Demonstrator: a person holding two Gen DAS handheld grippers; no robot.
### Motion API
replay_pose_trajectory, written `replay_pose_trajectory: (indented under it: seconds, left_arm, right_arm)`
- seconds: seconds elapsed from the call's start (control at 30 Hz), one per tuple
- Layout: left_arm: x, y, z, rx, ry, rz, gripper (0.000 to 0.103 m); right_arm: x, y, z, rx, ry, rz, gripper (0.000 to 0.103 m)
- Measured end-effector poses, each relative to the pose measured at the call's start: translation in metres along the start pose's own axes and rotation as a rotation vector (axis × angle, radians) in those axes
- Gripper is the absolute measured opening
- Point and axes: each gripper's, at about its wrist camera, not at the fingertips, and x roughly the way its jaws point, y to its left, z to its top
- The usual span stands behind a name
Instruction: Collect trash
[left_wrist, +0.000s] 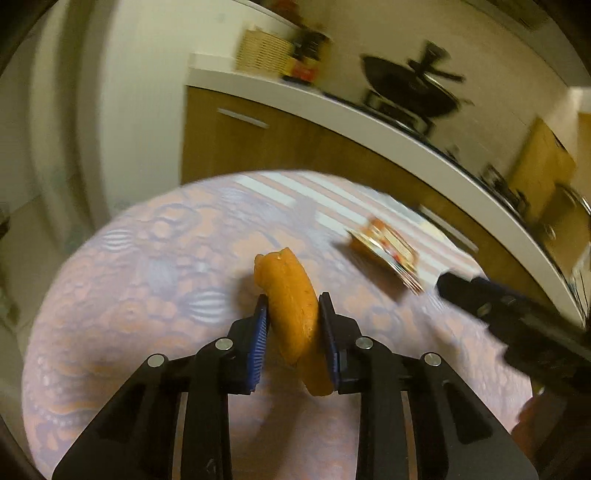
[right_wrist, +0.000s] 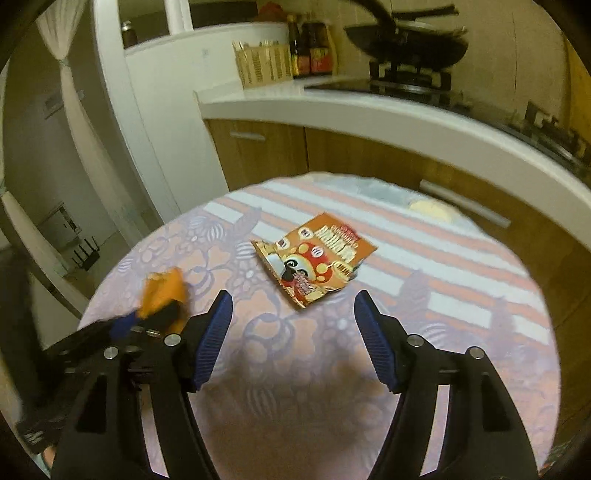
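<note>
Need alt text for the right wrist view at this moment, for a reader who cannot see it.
The right gripper hangs open above a round table with a patterned cloth, pointed toward a flat orange snack wrapper lying ahead of its fingertips. At lower left, the left gripper holds an orange peel. A kitchen counter with a wok runs behind.

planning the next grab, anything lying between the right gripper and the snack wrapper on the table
Nothing: in the right wrist view, only bare tablecloth separates the open right gripper from the snack wrapper.
</note>
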Motion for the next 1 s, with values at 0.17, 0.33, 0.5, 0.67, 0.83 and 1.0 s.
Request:
replay_pose_trajectory:
  seconds: [0.17,0.33,0.5,0.67,0.83,1.0]
  left_arm:
    - [0.002,-0.005,0.000,0.014,0.004,0.007,0.025]
    - [0.004,-0.012,0.000,0.055,0.004,0.012,0.025]
    - [0.005,-0.009,0.000,0.050,0.014,0.003,0.025]
    - [0.003,-0.014,-0.002,0.076,0.003,0.003,0.025]
    - [-0.001,-0.024,-0.004,0.115,-0.004,-0.030,0.025]
    - [-0.015,-0.035,-0.008,0.109,0.019,-0.105,0.025]
  right_arm:
    - [0.037,0.006,0.004,-0.008,0.044,-0.022,0.065]
    - [0.067,0.005,0.010,-0.013,0.083,-0.071,0.064]
    - [0.076,0.006,0.014,-0.020,0.103,-0.062,0.028]
    - [0.063,0.010,0.008,-0.024,0.066,-0.051,0.013]
    - [0.026,-0.001,-0.005,-0.007,0.016,-0.053,0.010]
    - [-0.023,-0.021,-0.020,0.023,-0.041,-0.081,0.008]
